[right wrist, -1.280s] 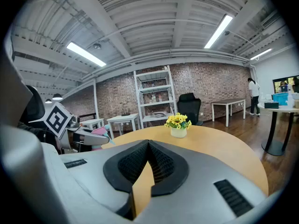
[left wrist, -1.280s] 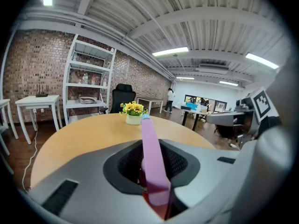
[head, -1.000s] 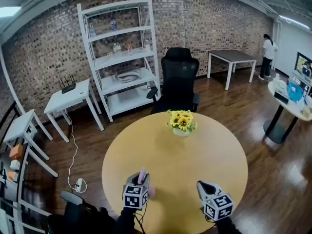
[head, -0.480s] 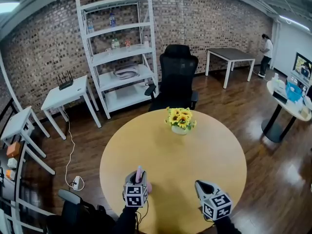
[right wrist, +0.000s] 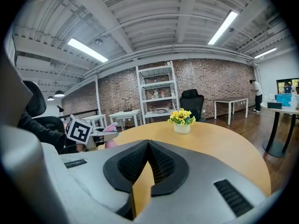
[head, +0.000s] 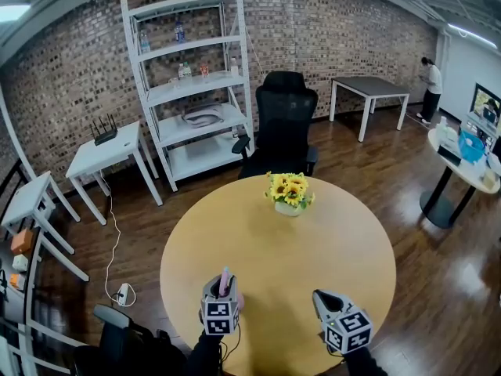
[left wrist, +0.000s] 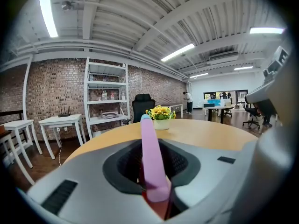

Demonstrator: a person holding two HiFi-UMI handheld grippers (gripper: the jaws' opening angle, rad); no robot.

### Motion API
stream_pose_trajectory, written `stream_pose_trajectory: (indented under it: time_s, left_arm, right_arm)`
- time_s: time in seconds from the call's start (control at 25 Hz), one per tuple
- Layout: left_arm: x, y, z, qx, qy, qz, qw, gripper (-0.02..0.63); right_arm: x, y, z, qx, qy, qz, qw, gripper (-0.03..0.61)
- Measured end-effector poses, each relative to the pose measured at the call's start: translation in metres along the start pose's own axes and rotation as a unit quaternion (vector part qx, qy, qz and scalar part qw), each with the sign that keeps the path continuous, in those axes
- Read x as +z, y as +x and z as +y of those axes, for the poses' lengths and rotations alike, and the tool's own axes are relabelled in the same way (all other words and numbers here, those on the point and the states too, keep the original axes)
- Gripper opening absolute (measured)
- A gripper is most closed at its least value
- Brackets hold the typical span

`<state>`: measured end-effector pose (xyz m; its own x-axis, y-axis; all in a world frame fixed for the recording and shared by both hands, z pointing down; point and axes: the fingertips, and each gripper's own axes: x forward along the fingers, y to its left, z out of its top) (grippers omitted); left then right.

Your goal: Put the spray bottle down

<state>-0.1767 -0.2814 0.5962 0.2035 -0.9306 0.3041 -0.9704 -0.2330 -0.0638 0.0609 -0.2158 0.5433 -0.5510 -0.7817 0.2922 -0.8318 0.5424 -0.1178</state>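
The left gripper has its jaws closed on the pink spray bottle and holds it about upright, low over the tabletop near its near edge. I think this lets the base land flat. The right gripper is closed on nothing and stays well apart. The tabletop is free up to the flowers near the far edge.

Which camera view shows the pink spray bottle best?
The left gripper view: the spray bottle fills the middle, clamped between the jaws. The head view shows only a small pink tip; the right gripper view, a pink sliver at left.
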Motion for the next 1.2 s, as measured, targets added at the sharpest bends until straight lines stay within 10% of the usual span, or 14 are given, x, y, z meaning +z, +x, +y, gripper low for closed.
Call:
stream_pose_trajectory:
  time_s: [0.64,0.96,1.12,1.2]
  left_arm:
    - [0.0,-0.017,-0.001,0.008,-0.026,-0.01,0.9996,0.256]
    - [-0.027,-0.082,-0.003,0.033,-0.101,-0.019,0.9942,0.256]
    - [-0.042,-0.111,-0.034,-0.002,-0.12,-0.001,0.9927,-0.002]
    - [-0.044,-0.113,-0.059,-0.031,-0.11,0.016,0.9934,-0.003]
  right_arm:
    - [0.002,-0.01,0.003,-0.003,0.003,-0.002,1.0,-0.014]
    - [-0.004,-0.015,-0.006,-0.01,0.011,0.002,1.0,-0.012]
    - [-0.007,-0.014,-0.003,-0.007,0.013,0.0,1.0,-0.012]
    - [-0.006,-0.015,-0.001,-0.003,0.015,-0.002,1.0,-0.012]
